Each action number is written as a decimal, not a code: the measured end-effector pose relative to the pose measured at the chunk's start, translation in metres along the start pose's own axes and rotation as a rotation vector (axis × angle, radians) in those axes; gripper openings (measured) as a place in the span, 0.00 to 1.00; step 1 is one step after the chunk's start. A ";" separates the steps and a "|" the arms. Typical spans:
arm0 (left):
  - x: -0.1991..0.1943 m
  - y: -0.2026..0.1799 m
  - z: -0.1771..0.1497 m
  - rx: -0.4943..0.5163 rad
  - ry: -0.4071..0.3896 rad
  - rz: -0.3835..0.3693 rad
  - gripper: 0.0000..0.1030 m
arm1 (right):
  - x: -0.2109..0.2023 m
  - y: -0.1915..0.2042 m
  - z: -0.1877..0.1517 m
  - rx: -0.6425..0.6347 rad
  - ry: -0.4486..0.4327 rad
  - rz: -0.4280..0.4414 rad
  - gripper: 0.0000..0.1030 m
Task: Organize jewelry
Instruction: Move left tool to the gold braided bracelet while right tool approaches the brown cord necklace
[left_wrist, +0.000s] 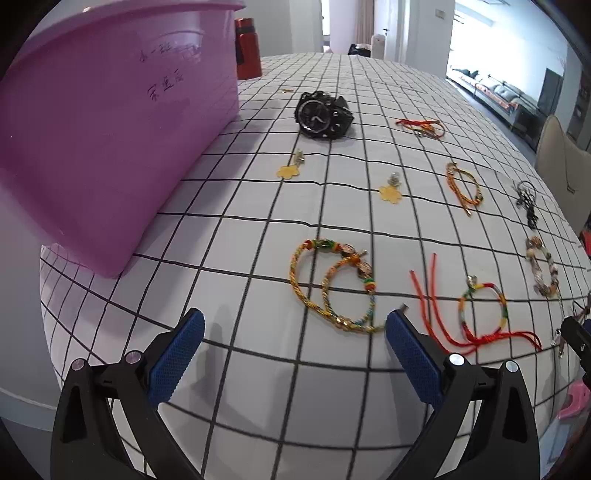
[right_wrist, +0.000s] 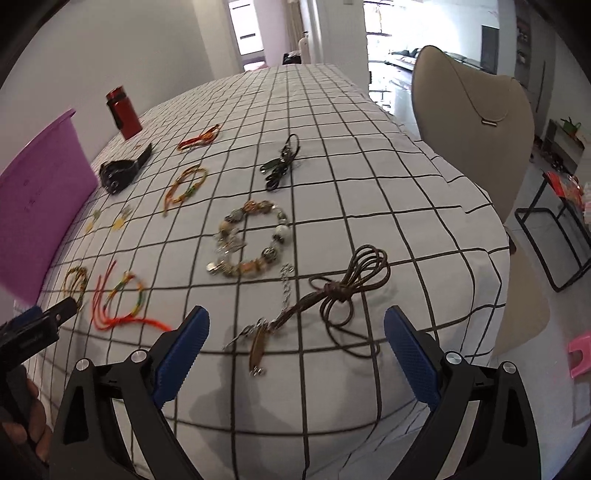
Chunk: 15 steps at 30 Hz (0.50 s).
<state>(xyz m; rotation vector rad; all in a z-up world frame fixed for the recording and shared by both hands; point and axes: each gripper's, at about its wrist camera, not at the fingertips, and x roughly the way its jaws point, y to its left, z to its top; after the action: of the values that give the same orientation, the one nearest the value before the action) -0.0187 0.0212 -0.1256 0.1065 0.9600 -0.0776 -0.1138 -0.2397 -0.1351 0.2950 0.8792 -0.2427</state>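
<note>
Nearest the lens, left view: left gripper (left_wrist: 294, 325), blue-padded fingers (left_wrist: 176, 354) spread wide, nothing between them, hovering over grid tablecloth (left_wrist: 258, 387). Right view: right gripper (right_wrist: 296, 325), likewise wide apart and empty, over same cloth.

Largest to smallest:
- Table under white cloth with black grid; all jewelry laid flat on it, none in the tub.
- Purple plastic tub (left_wrist: 110, 140), far left, handwriting on wall, resting on cloth.
- Beige chair (right_wrist: 476, 122) at right edge of table.
- Red bottle (left_wrist: 247, 48) behind tub, upright.
- Black wristwatch (left_wrist: 323, 115), mid-table, near tub.
- Brown cord necklace (right_wrist: 347, 288) with metal pendant, coiled and knotted, just ahead of right gripper, between its fingers in view.
- Beaded stone bracelet (right_wrist: 251, 240), beyond the cord.
- Two gold braided bracelets (left_wrist: 332, 284), overlapping, just ahead of left gripper.
- Multicolour bracelet with red strings (left_wrist: 480, 314), beside right finger of left gripper.
- Orange braided bracelet (left_wrist: 463, 188); red-yellow string bracelet (left_wrist: 421, 127) farther back.
- Dark cord piece (right_wrist: 280, 162), far side.
- Two yellow flower charms (left_wrist: 288, 170), near the tub.
</note>
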 end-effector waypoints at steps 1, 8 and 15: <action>0.002 0.001 0.001 0.000 0.001 0.003 0.94 | 0.002 -0.001 0.000 0.005 -0.008 0.000 0.89; 0.011 0.003 0.007 -0.016 0.011 -0.007 0.93 | 0.007 0.000 0.003 -0.011 -0.028 -0.029 0.89; 0.015 0.003 0.011 -0.027 0.026 -0.030 0.93 | 0.007 0.000 0.003 -0.010 -0.039 -0.037 0.88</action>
<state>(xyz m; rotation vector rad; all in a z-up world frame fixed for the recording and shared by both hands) -0.0006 0.0220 -0.1313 0.0683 0.9886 -0.0913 -0.1072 -0.2411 -0.1388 0.2642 0.8480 -0.2773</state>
